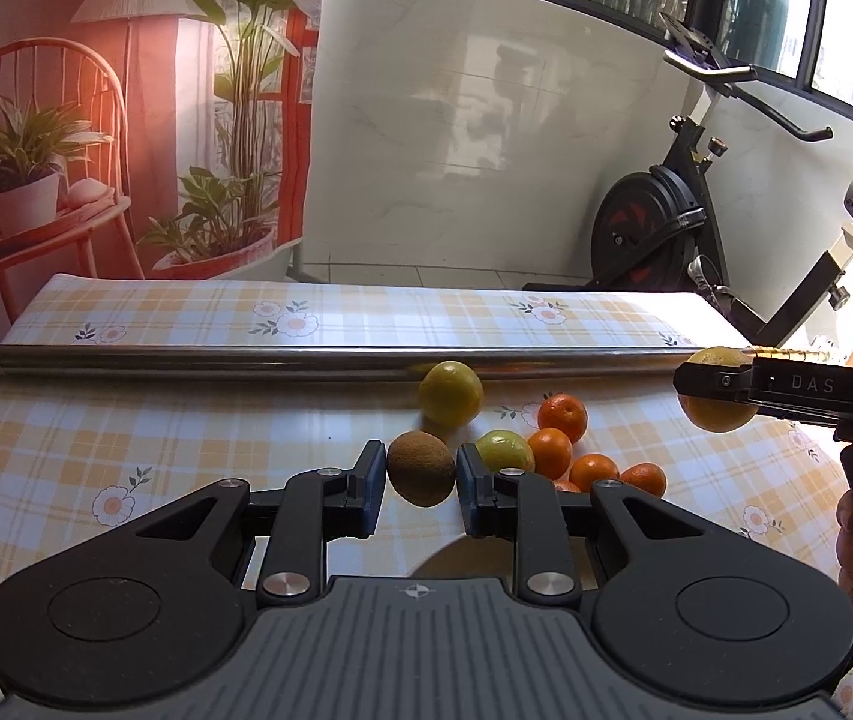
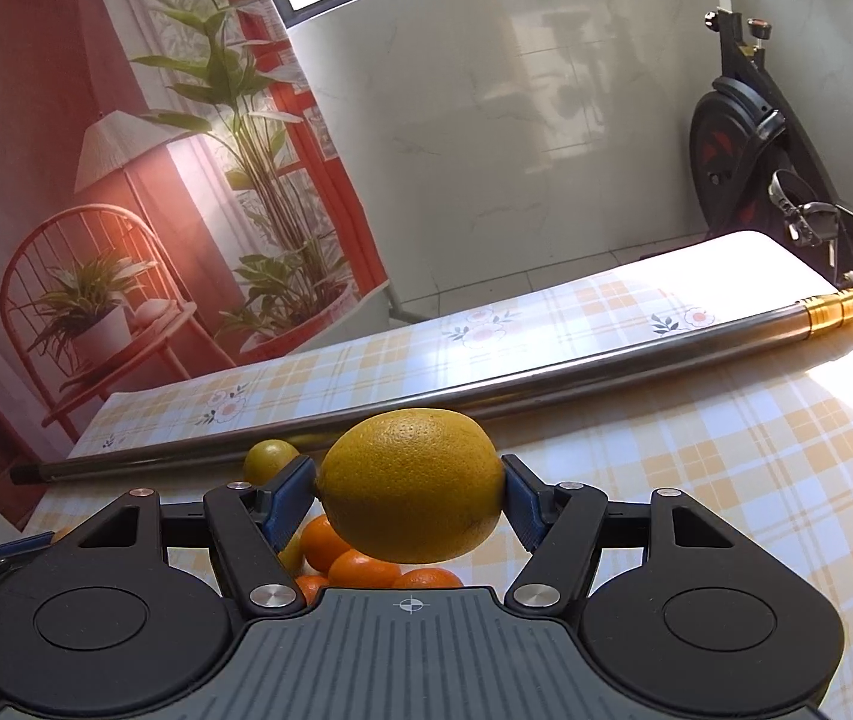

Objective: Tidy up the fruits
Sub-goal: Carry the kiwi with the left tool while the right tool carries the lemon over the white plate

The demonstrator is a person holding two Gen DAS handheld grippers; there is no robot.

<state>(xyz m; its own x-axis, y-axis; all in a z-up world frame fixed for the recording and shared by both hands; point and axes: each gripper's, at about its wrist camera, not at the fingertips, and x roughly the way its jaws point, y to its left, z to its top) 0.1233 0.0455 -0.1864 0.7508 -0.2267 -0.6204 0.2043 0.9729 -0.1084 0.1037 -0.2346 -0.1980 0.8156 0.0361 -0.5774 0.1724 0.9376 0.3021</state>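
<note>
With our left gripper (image 1: pixel 420 480) we clench the soft, fuzzy kiwi (image 1: pixel 421 468) across its middle above the bench (image 1: pixel 186 420), while our right gripper (image 2: pixel 408 492) grips the firm, slick lemon (image 2: pixel 411 483) aloft at three o'clock.

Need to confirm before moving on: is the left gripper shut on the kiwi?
Shut on it, as far as shows. The left gripper has both blue pads against the kiwi, which appears raised above the tablecloth.
</note>
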